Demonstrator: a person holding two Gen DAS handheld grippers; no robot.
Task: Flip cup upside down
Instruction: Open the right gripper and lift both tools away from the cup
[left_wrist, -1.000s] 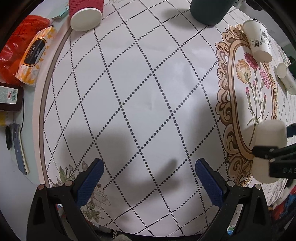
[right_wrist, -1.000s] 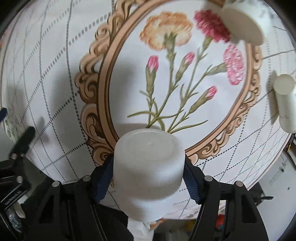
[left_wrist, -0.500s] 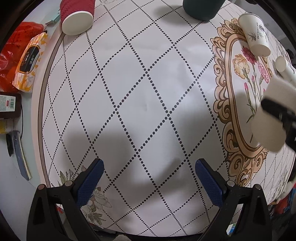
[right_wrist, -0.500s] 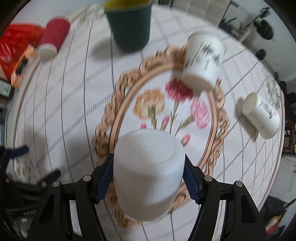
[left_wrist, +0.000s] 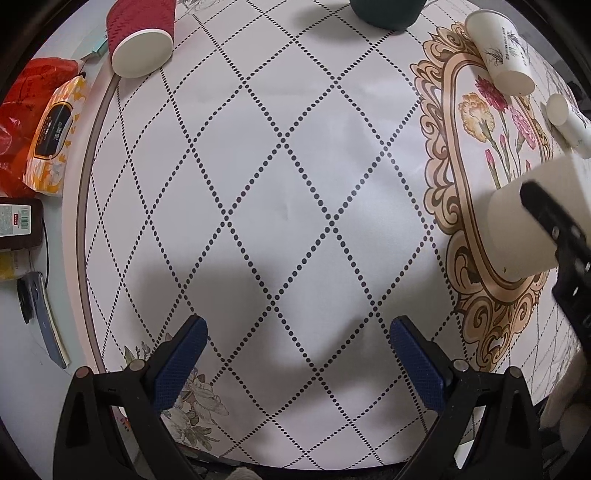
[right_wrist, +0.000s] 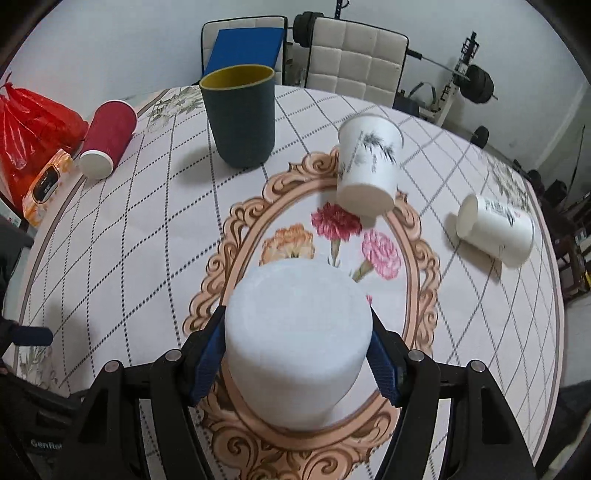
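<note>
My right gripper (right_wrist: 297, 354) is shut on a plain white cup (right_wrist: 295, 332), its closed base pointing away from the camera, held tilted over the oval flower print. In the left wrist view the same white cup (left_wrist: 524, 229) hangs at the right, with the right gripper's black finger across it. My left gripper (left_wrist: 295, 354) is open and empty, low over the diamond-patterned tablecloth (left_wrist: 277, 184).
A dark green cup (right_wrist: 240, 118) stands upright at the back. A red cup (right_wrist: 107, 140), a bamboo-print paper cup (right_wrist: 367, 166) and another white paper cup (right_wrist: 495, 230) lie on their sides. A red bag (right_wrist: 33, 133) and tissue pack (left_wrist: 51, 136) sit at the left edge.
The right gripper has lifted and swung up with the white cup, from looking straight down at the table to looking across it. The left gripper has stayed almost still and open.
</note>
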